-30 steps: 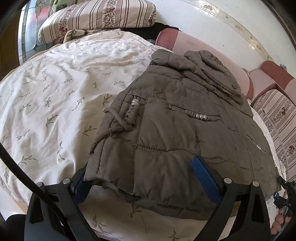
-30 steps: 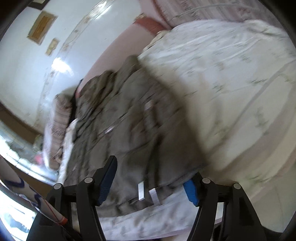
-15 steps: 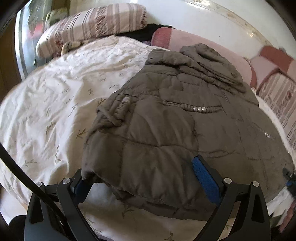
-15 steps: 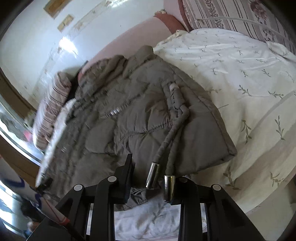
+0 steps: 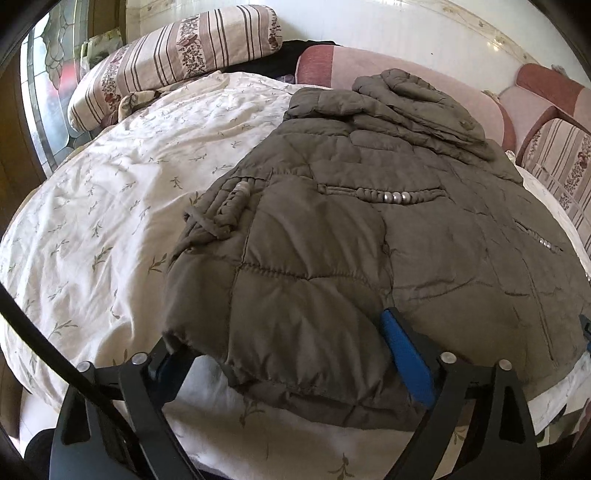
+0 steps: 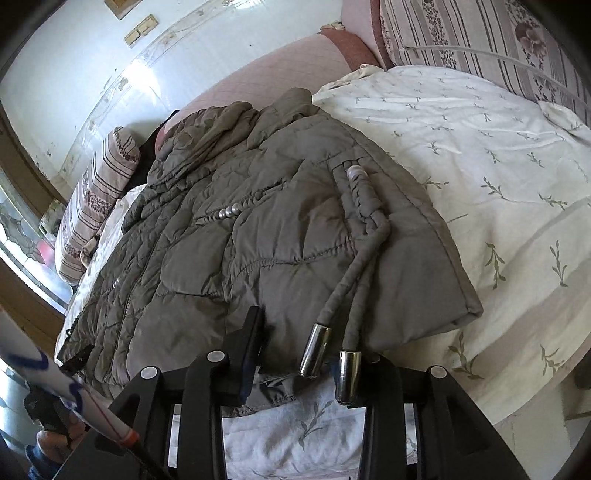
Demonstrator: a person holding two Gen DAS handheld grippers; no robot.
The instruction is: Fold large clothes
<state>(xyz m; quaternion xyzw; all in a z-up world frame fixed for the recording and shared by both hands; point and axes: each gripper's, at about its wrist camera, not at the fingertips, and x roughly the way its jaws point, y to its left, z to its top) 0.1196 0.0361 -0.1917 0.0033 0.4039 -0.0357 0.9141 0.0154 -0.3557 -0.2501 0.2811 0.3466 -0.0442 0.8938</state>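
Note:
An olive quilted jacket (image 5: pixel 369 229) lies spread on the floral bedsheet (image 5: pixel 110 192), its hood toward the headboard. My left gripper (image 5: pixel 280 343) straddles the near hem corner. Its jaws are wide and closing, with the blue pad (image 5: pixel 406 362) resting on top of the fabric. In the right wrist view the jacket (image 6: pixel 258 229) has a braided cord (image 6: pixel 365 206) with two metal tips (image 6: pixel 314 354) hanging over the hem. My right gripper (image 6: pixel 310 343) pinches that hem beside the tips, and its jaws are easing open slightly.
A striped pillow (image 5: pixel 177 55) lies at the far left and a pink padded headboard (image 5: pixel 406 74) runs behind the jacket. Another striped cushion (image 6: pixel 480 33) sits at the right. The bed edge is just below both grippers. A hand (image 6: pixel 55 443) shows at the lower left.
My right gripper went from wide open to narrow around the jacket hem, and its view rolled upright. The left gripper shifted slightly along the hem and its jaws narrowed a little.

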